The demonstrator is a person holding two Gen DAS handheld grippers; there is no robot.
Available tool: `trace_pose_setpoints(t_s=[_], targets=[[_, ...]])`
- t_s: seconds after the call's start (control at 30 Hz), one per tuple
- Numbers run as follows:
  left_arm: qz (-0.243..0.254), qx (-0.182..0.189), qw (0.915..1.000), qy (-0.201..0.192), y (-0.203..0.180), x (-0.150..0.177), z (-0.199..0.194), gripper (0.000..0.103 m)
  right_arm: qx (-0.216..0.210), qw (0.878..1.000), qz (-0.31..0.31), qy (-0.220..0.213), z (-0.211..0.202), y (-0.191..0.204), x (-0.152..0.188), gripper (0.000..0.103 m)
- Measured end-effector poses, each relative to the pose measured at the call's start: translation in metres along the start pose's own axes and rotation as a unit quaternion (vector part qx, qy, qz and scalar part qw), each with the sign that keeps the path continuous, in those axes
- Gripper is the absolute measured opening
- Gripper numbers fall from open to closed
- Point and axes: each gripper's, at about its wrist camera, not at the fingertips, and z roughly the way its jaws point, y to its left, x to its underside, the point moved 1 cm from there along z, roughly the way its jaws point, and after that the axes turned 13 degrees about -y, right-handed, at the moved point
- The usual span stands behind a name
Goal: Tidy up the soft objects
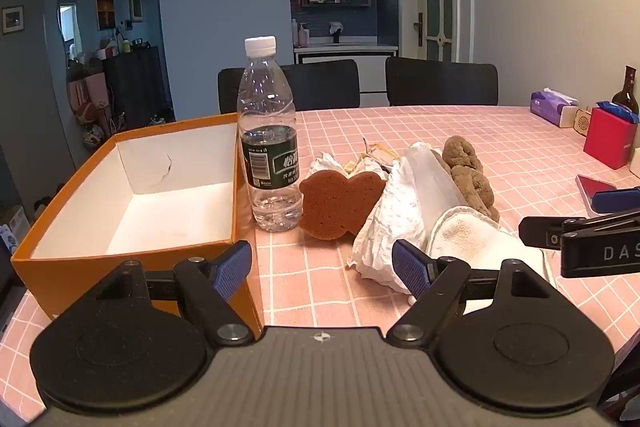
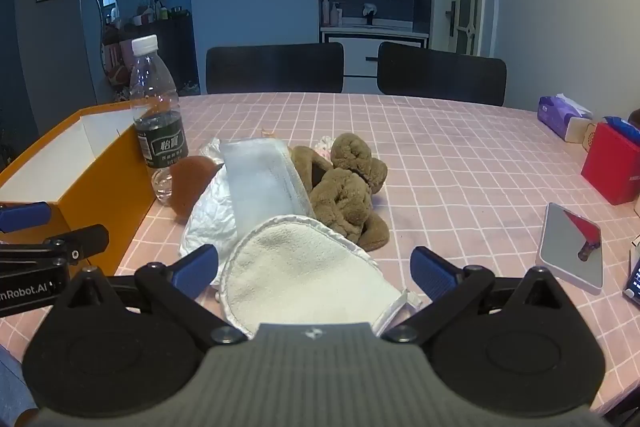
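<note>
An empty orange box [image 1: 132, 195] with a white inside stands at the table's left; it also shows in the right wrist view [image 2: 100, 183]. A pile of soft things lies to its right: a brown sponge [image 1: 340, 203], crumpled white cloth [image 1: 392, 223], a folded white towel [image 2: 260, 183], a round white pad [image 2: 308, 275] and a brown plush toy [image 2: 348, 195]. My left gripper [image 1: 322, 267] is open, in front of the box corner and the cloth. My right gripper [image 2: 314, 271] is open, its fingers on either side of the round pad.
A water bottle [image 1: 268, 143] stands between the box and the sponge. At the right lie a phone [image 2: 572, 247], a red box [image 2: 612, 171] and a tissue pack [image 2: 560, 115]. Two black chairs [image 2: 276, 67] stand behind the pink checked table [image 2: 460, 163].
</note>
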Motion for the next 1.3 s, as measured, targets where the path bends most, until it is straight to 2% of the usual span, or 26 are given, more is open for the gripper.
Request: trace_pose_setpoints(t_s=[0.17, 0.43, 0.5, 1.3], targets=[[0.004, 0.002, 1.0000, -0.001, -0.002, 0.002, -0.001, 0.094, -0.001, 1.000, -0.001, 0.005, 0.000, 0.002, -0.005, 0.100], [-0.002, 0.005, 0.9999, 0.014, 0.001, 0.006, 0.004, 0.094, 0.000, 1.000, -0.001, 0.005, 0.003, 0.001, 0.016, 0.100], [-0.001, 0.006, 0.9998, 0.017, 0.001, 0.006, 0.004, 0.094, 0.003, 1.000, -0.004, 0.017, 0.003, 0.002, 0.008, 0.100], [-0.006, 0.002, 0.9996, 0.028, 0.005, 0.011, 0.004, 0.094, 0.015, 0.999, -0.012, 0.032, 0.004, 0.009, 0.002, 0.100]])
